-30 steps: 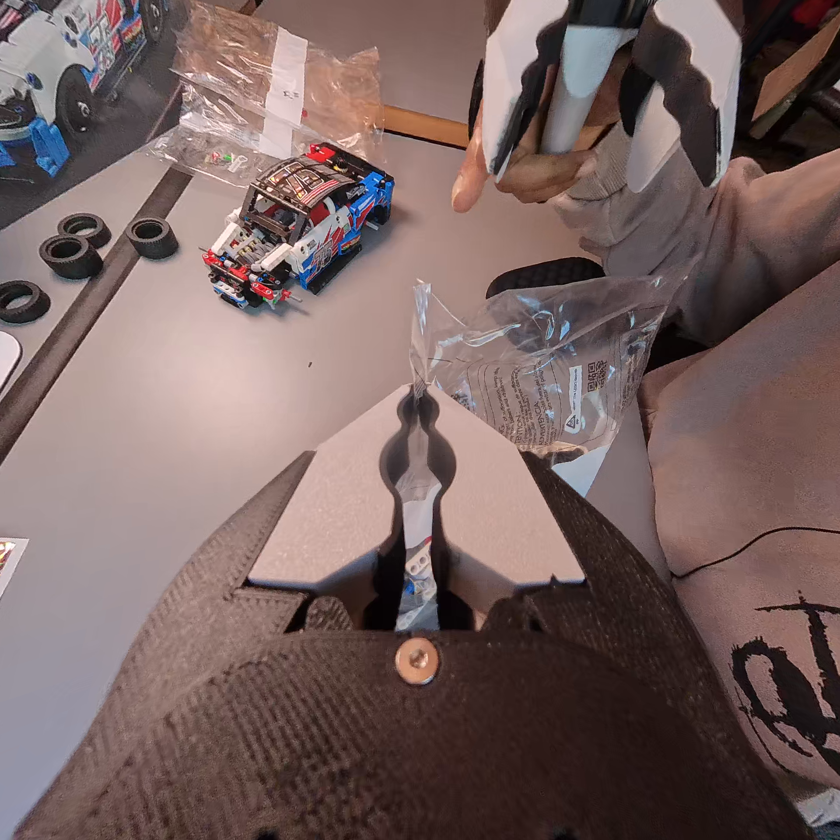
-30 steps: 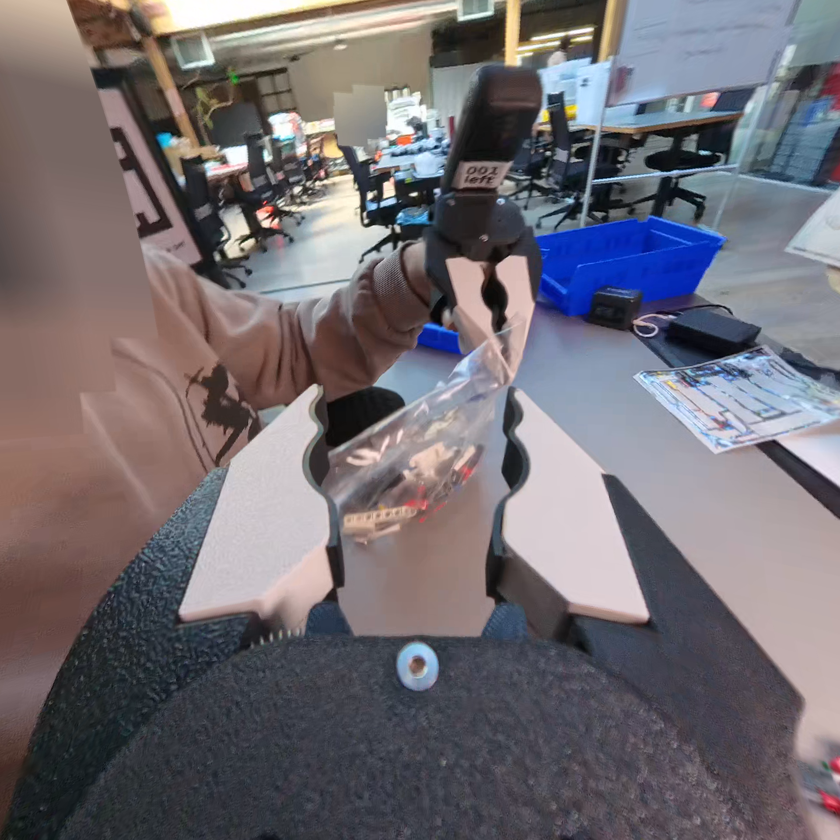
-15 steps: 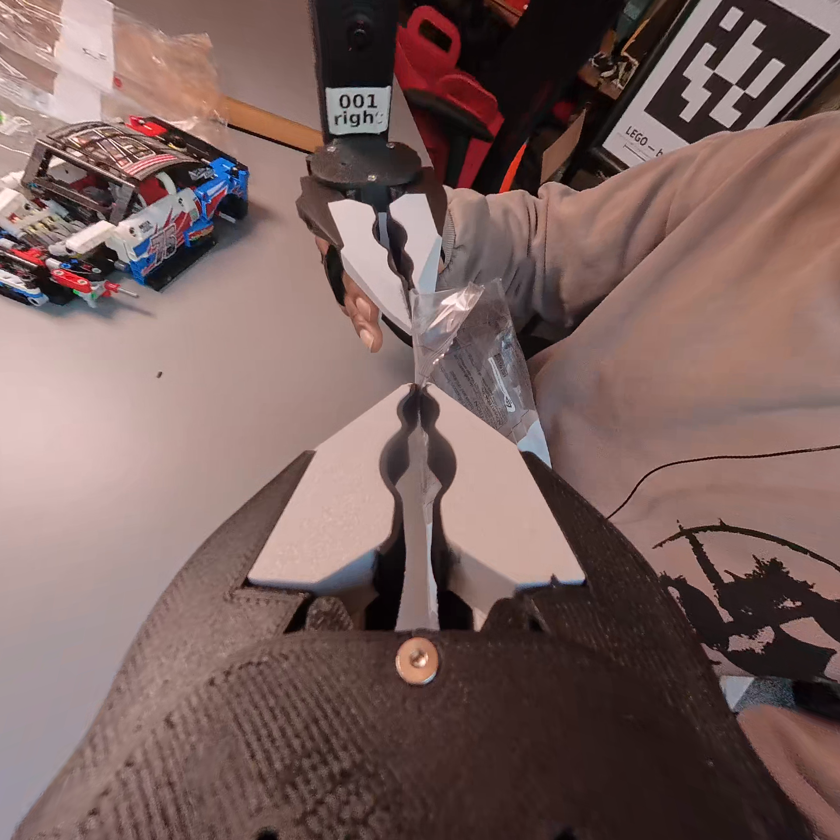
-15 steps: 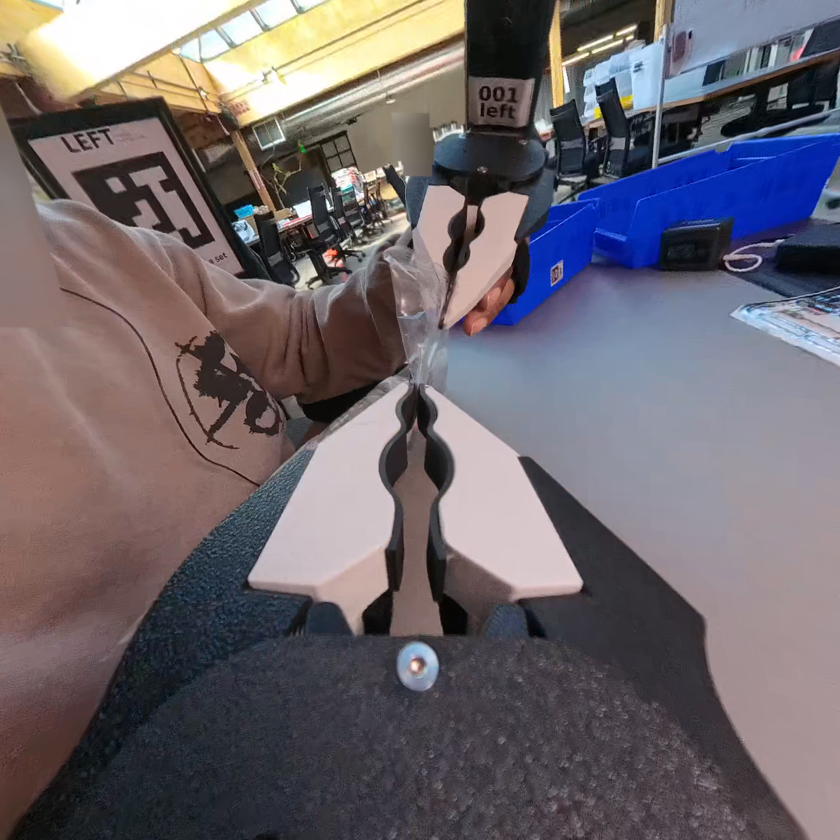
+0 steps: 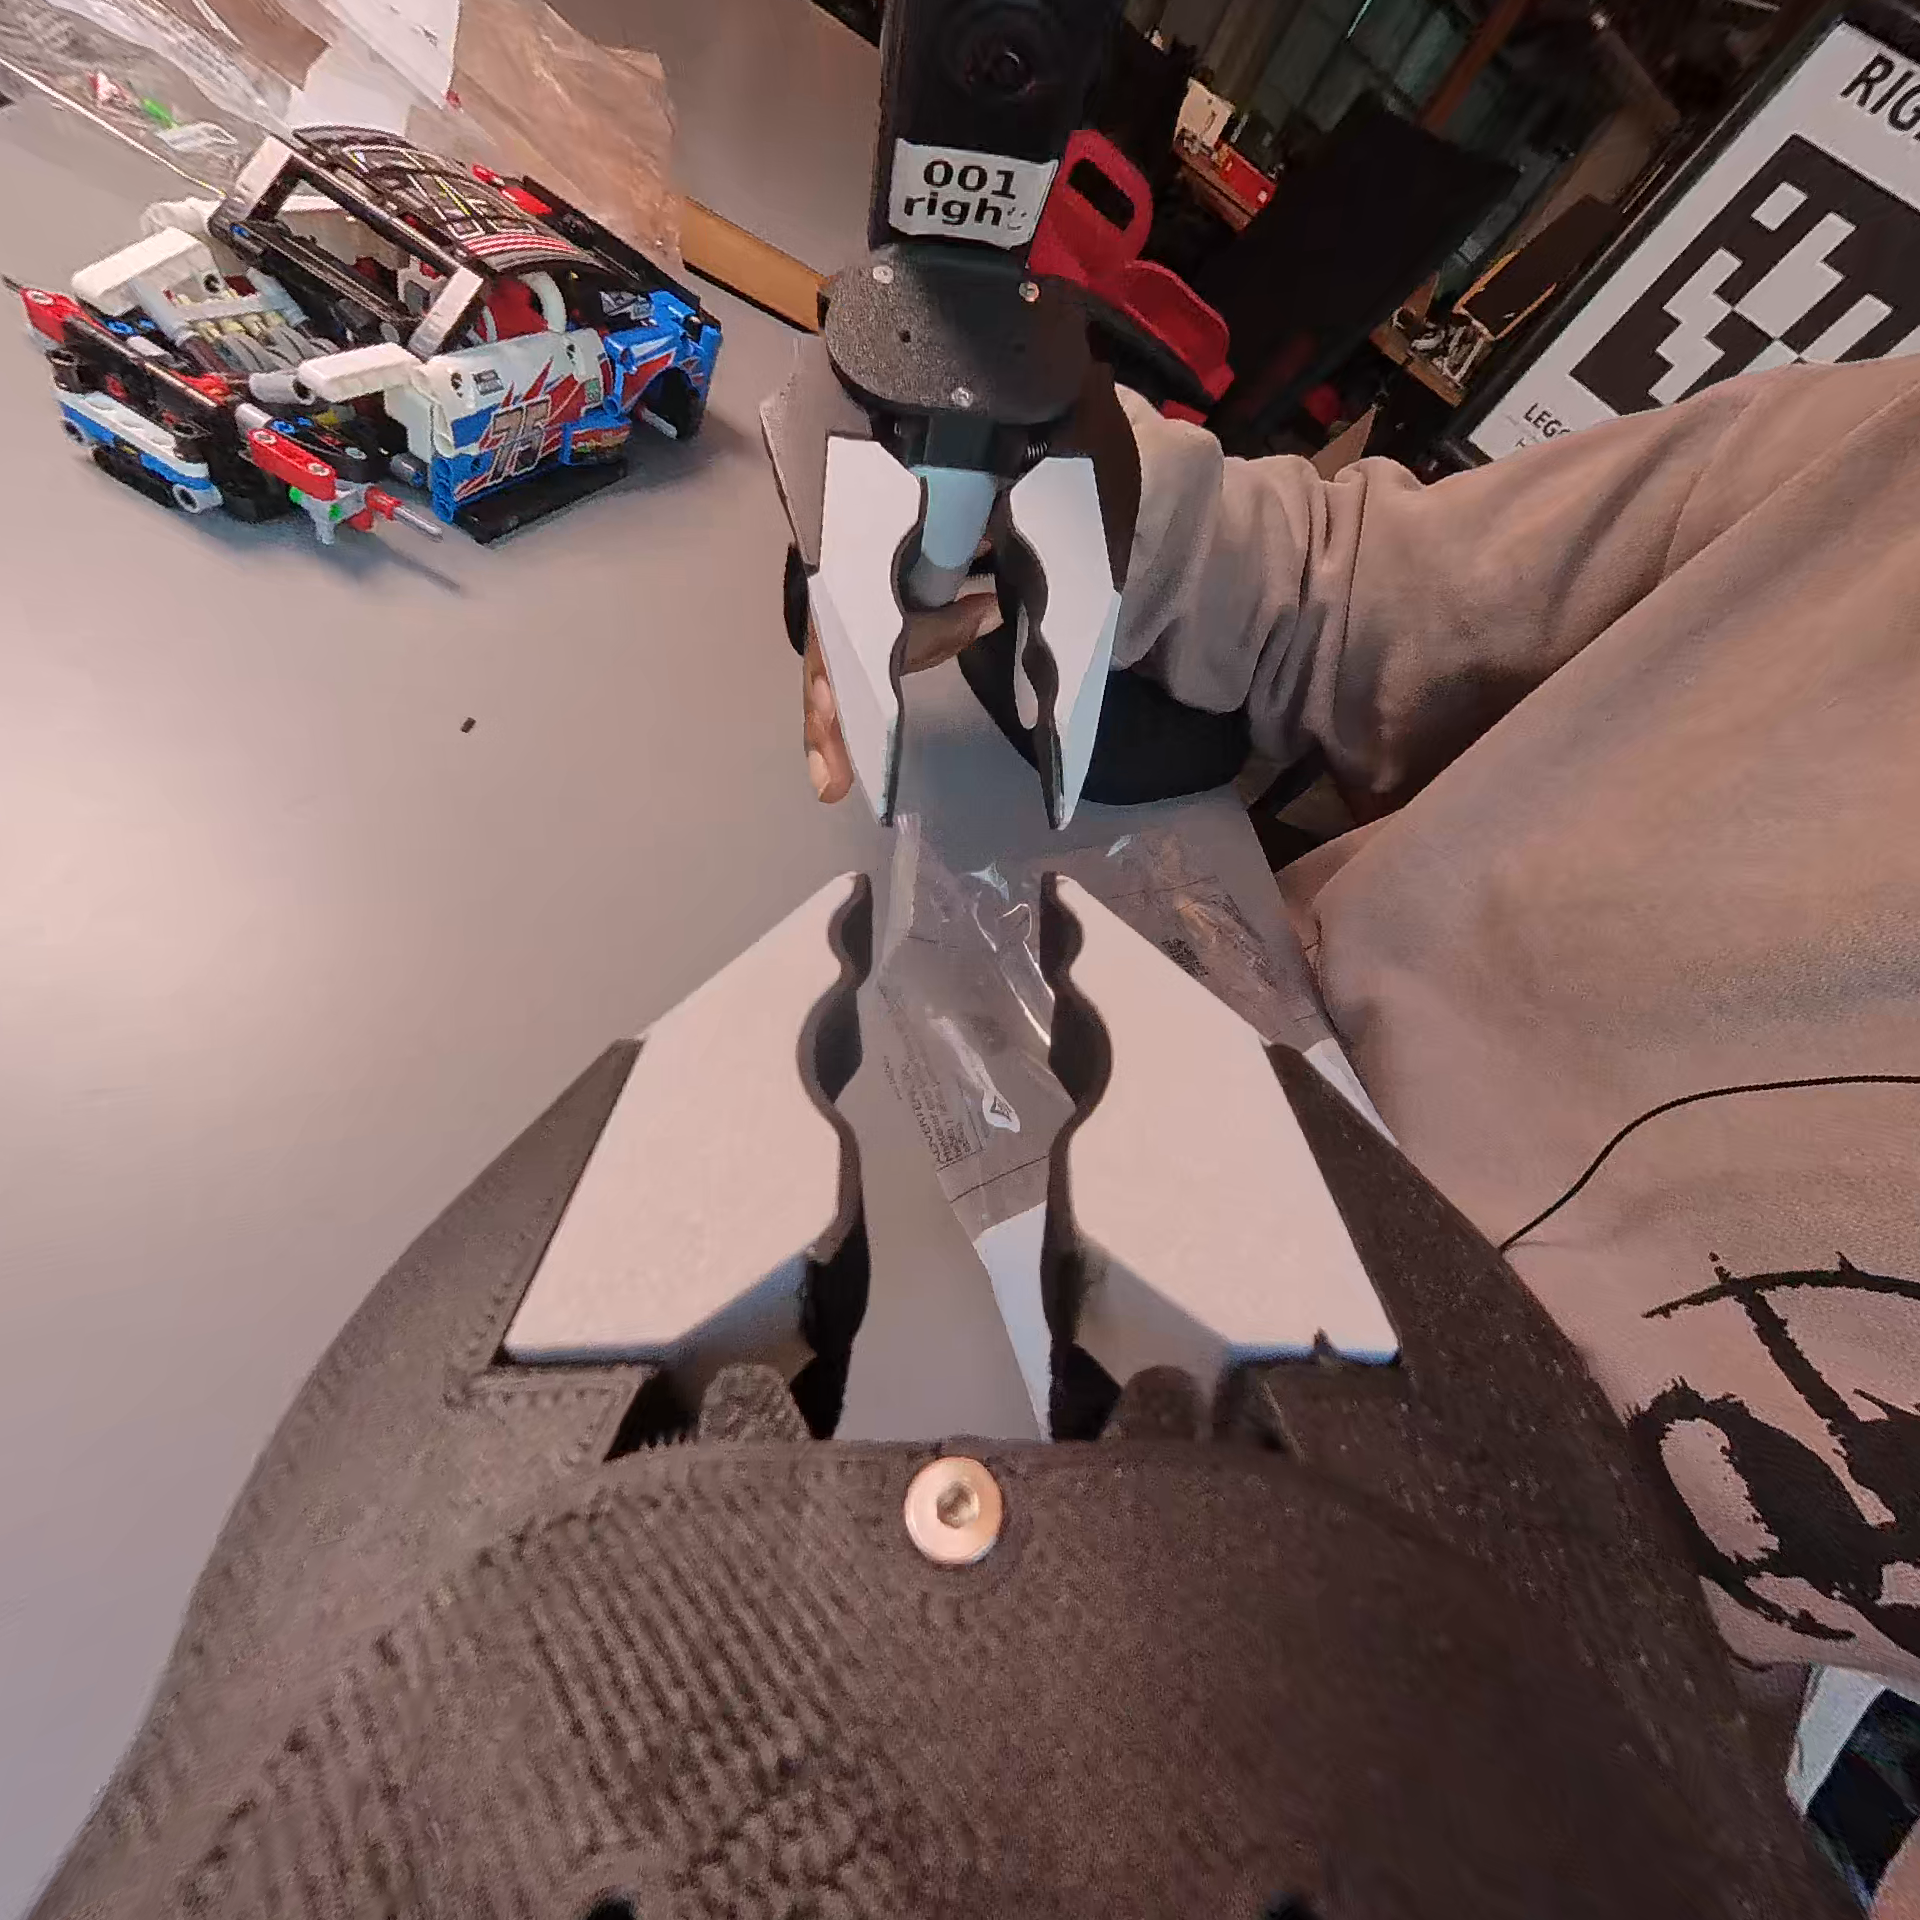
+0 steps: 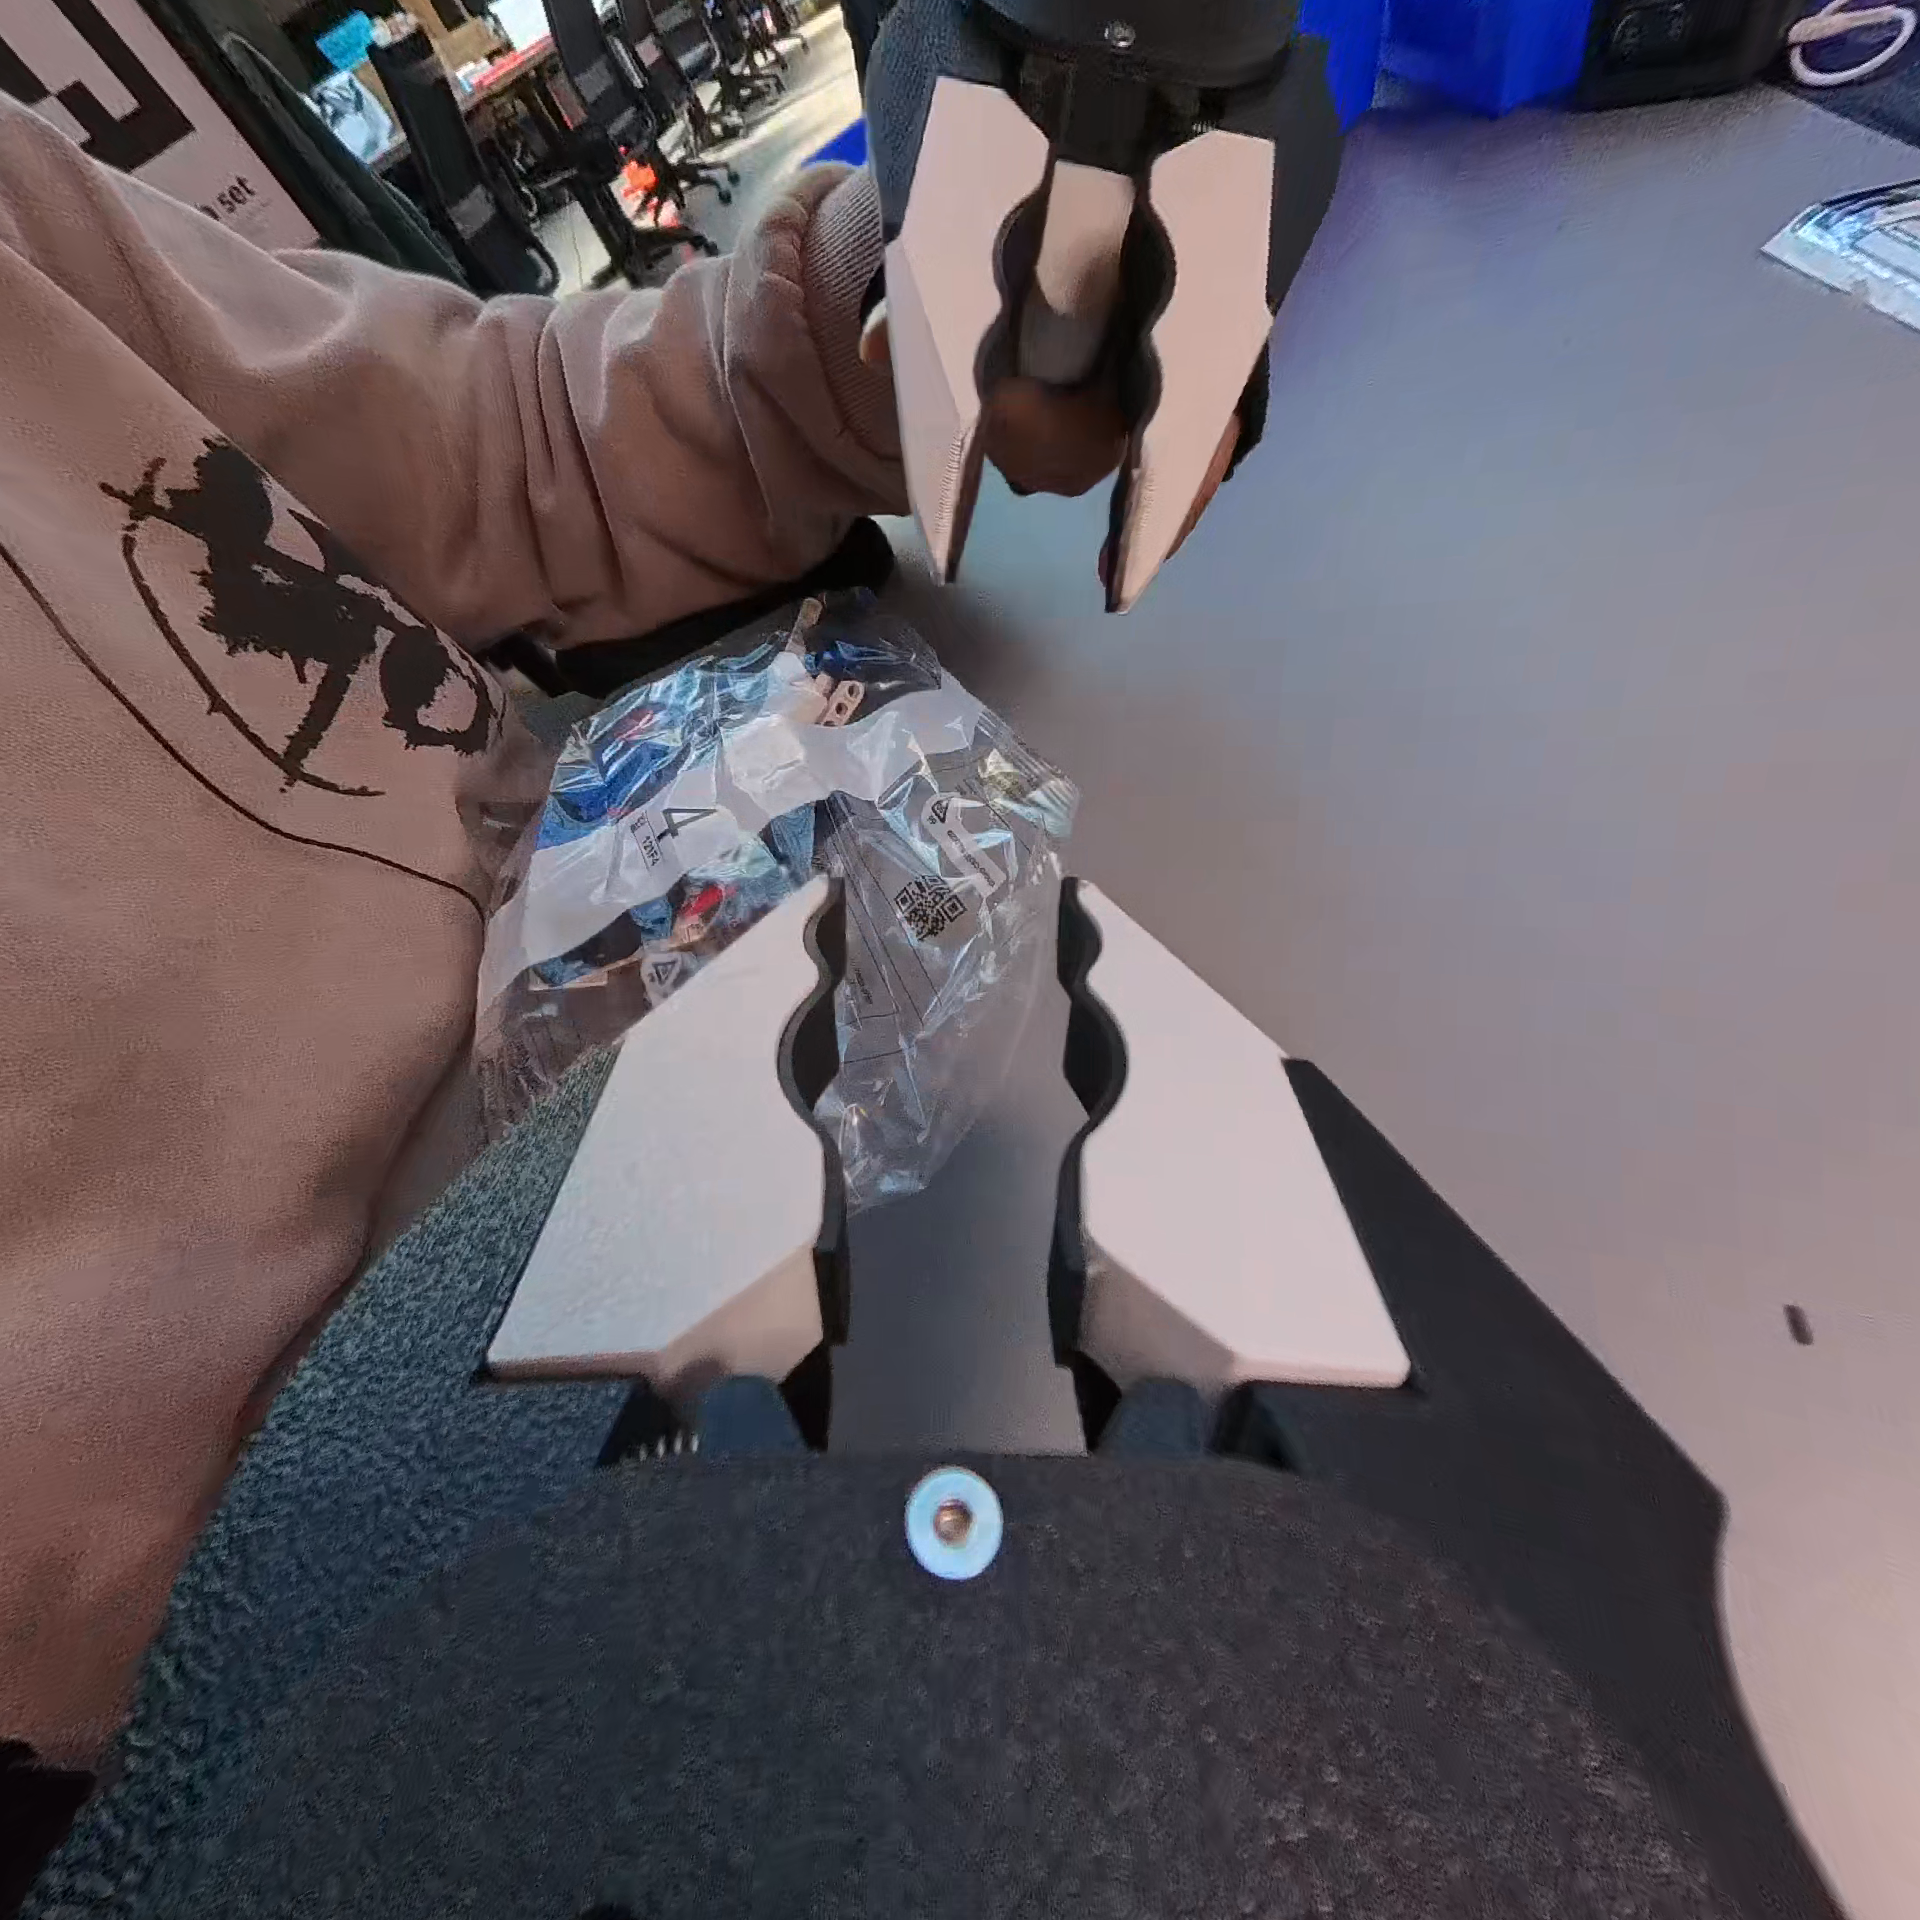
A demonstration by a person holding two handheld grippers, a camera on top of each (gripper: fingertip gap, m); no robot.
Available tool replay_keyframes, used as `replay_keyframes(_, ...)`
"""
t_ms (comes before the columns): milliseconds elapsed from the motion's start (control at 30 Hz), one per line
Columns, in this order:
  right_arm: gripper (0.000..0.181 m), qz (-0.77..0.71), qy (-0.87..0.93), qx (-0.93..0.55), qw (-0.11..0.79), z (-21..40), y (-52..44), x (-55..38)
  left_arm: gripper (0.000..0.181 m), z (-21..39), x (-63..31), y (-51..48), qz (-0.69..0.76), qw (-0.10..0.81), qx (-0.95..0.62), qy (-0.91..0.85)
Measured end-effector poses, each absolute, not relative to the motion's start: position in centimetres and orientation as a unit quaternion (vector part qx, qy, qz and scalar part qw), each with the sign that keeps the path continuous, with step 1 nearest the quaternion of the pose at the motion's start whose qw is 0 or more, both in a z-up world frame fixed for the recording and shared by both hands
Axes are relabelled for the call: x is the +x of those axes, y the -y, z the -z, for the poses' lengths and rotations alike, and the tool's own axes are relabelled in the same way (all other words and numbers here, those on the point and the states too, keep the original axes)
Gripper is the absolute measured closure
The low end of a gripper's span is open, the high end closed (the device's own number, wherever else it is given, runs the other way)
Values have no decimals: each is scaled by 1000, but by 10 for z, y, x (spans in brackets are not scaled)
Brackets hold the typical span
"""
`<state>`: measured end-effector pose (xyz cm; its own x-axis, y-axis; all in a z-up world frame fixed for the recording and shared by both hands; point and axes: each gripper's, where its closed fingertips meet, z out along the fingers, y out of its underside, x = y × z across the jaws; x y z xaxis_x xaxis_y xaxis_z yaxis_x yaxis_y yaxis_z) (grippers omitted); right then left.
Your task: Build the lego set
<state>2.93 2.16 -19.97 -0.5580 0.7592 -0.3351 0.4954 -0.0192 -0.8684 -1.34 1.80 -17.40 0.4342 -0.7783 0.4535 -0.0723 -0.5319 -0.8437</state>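
A clear plastic bag of Lego parts point(image 6: 790, 831) lies on the grey table point(image 6: 1507, 831) at its near edge, against the person's sweatshirt. It also shows in the left wrist view point(image 5: 966, 1060), between my left fingers. My left gripper point(image 5: 954, 883) is open over the bag and holds nothing; it shows in the right wrist view point(image 6: 1029, 592) too. My right gripper point(image 6: 945, 883) is open just above the bag, tip to tip with the left one; it also shows in the left wrist view point(image 5: 971, 816). A partly built white, blue and red Lego car point(image 5: 364, 353) stands on the table at the far left.
An opened clear bag point(image 5: 416, 62) lies behind the car. A small dark speck point(image 5: 468, 725) lies on the table. The person's sleeves and sweatshirt point(image 5: 1610, 831) fill the right side. A printed sheet point(image 6: 1860, 249) lies at the far right; blue bins point(image 6: 1455, 42) stand behind. One gripper's finger ends stand about 6 centimeters off the other's.
Both grippers were shut on the bag and held it up between them. Both have opened and the bag has dropped onto the table edge.
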Motion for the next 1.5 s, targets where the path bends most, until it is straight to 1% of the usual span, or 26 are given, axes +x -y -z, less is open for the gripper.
replay_keyframes(67,141,-529,702,-461,120,205,-28,22,142,183,-17,-19,445,384,-760,-279)
replay_keyframes(133,142,-508,717,-463,114,212,-29,14,141,199,-16,-20,434,364,-776,-277)
replay_keyframes(167,146,-506,719,-463,113,214,-30,9,140,207,-13,-19,433,351,-782,-279)
replay_keyframes(233,168,-493,726,-468,102,220,-30,5,144,218,-7,-20,432,334,-790,-279)
replay_keyframes(300,178,-475,735,-470,112,228,-34,3,146,228,-1,-21,427,321,-797,-280)
replay_keyframes(333,177,-469,738,-470,116,230,-36,3,147,232,1,-22,423,315,-801,-282)
replay_keyframes(433,167,-478,728,-476,123,229,-43,6,154,247,8,-26,402,303,-815,-287)
replay_keyframes(467,164,-483,724,-477,123,227,-46,8,158,250,11,-26,398,301,-817,-290)
replay_keyframes(533,158,-490,726,-472,99,230,-43,14,173,251,16,-29,395,305,-815,-294)
replay_keyframes(567,160,-487,727,-474,98,234,-42,14,179,249,18,-29,397,309,-812,-296)
replay_keyframes(600,167,-489,727,-472,94,237,-40,15,181,247,19,-29,401,311,-808,-299)
replay_keyframes(633,176,-502,725,-463,83,236,-35,16,181,245,20,-28,405,310,-805,-303)
replay_keyframes(700,181,-536,714,-443,81,226,-28,18,181,238,21,-25,425,308,-798,-298)
replay_keyframes(833,181,-568,699,-415,129,209,-29,15,181,221,18,-25,496,300,-782,-230)
replay_keyframes(933,181,-559,702,-416,145,214,-29,14,181,226,18,-26,486,307,-786,-228)
replay_keyframes(1000,181,-562,698,-418,147,215,-29,15,169,225,19,-28,464,327,-786,-243)
replay_keyframes(1033,181,-561,698,-419,149,216,-30,16,166,224,20,-29,457,335,-785,-249)
replay_keyframes(1100,181,-563,695,-419,154,215,-30,17,169,222,24,-30,448,345,-783,-260)
replay_keyframes(1167,181,-562,697,-418,155,214,-30,17,181,223,26,-32,440,351,-783,-265)
replay_keyframes(1333,178,-572,693,-417,136,212,-28,20,181,222,29,-28,460,337,-778,-264)
replay_keyframes(1500,178,-569,698,-414,132,214,-27,20,181,224,30,-25,461,328,-779,-270)
